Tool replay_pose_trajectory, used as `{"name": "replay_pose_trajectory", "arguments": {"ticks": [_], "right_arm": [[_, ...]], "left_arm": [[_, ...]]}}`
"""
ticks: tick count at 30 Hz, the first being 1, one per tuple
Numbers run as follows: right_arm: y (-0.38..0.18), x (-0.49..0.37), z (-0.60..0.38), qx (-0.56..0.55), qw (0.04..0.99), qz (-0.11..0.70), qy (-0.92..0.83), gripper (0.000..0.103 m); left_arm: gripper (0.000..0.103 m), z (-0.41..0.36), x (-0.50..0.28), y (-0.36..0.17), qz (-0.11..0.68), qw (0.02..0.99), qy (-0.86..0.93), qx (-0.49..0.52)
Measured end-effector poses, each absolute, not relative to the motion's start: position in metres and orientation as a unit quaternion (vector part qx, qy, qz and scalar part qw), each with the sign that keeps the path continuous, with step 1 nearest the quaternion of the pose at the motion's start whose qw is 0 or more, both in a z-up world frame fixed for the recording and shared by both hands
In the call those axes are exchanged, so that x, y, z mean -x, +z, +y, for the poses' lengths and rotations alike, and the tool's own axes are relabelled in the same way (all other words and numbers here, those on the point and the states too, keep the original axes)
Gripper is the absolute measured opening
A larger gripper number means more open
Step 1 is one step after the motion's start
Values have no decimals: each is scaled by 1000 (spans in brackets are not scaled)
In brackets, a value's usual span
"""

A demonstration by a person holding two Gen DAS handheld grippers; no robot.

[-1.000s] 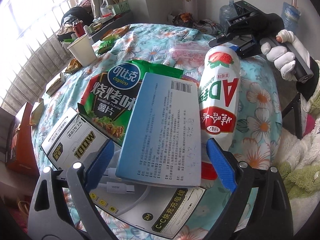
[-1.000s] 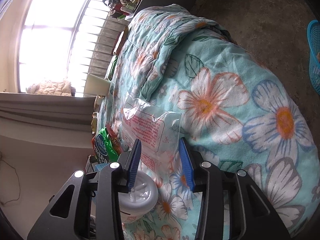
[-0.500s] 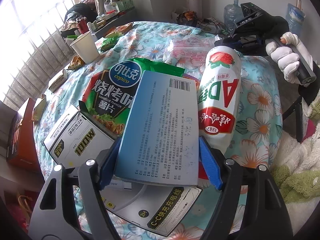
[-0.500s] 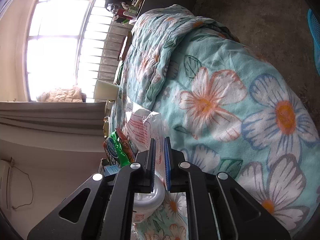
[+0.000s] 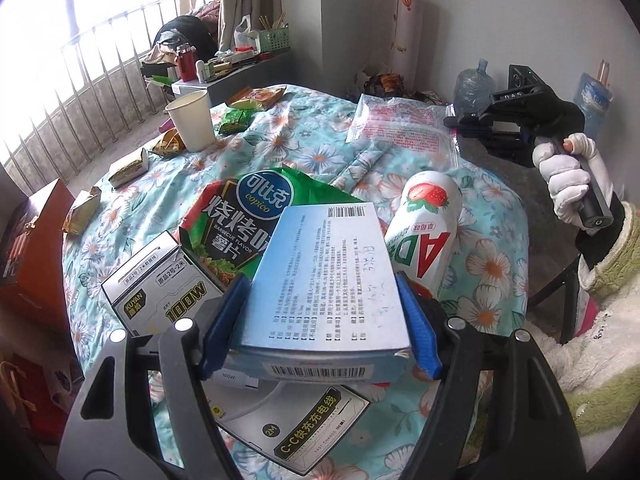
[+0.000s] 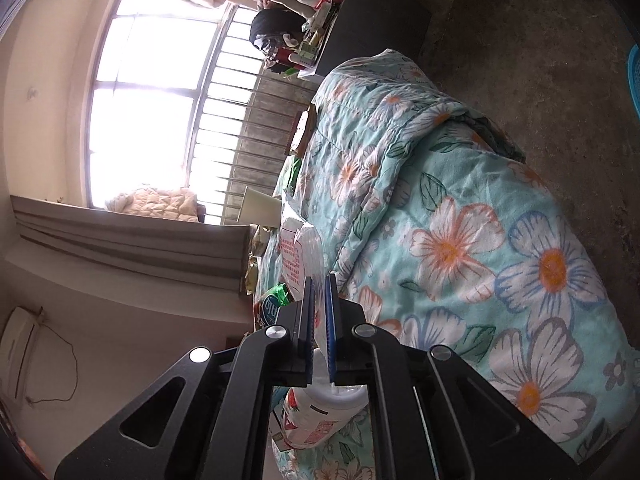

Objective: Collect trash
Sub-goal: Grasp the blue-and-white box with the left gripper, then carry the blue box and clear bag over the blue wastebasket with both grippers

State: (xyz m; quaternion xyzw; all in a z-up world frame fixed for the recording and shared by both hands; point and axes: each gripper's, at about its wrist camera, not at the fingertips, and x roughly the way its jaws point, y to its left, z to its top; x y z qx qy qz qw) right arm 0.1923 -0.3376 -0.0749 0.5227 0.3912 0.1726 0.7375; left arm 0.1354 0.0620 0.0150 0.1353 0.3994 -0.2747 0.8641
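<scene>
My left gripper [image 5: 320,308] is shut on a flat blue box [image 5: 326,276], held above the floral table cover [image 5: 304,140]. Under it lie a green chip bag [image 5: 248,212], a white strawberry drink bottle [image 5: 424,232] and white cable boxes [image 5: 160,296]. My right gripper [image 6: 319,312] is shut on the edge of a clear plastic bag with red print [image 6: 296,252], lifted off the cover. In the left wrist view the bag [image 5: 404,132] hangs from the right gripper [image 5: 464,126] at the table's far right.
A paper cup [image 5: 192,120] and several snack wrappers [image 5: 128,166] lie at the far left of the table. An orange box [image 5: 28,256] stands left of the table. Water jugs [image 5: 474,86] and a blue basket [image 6: 632,76] are on the floor.
My left gripper closed on the blue box and raised it. My right gripper closed on the plastic bag and lifted it off the cover.
</scene>
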Motion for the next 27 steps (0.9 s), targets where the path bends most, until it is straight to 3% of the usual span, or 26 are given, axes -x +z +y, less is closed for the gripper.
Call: {"name": "replay_pose_trajectory", "arguments": {"ticks": [14, 27], "right_arm": [[-51, -160, -361, -543, 752, 329, 177, 5], [-54, -97, -448, -591, 758, 242, 134, 5]], "left_arm": [[68, 59, -149, 60, 353, 890, -281, -64], [68, -49, -158, 92, 318, 877, -350, -88]]}}
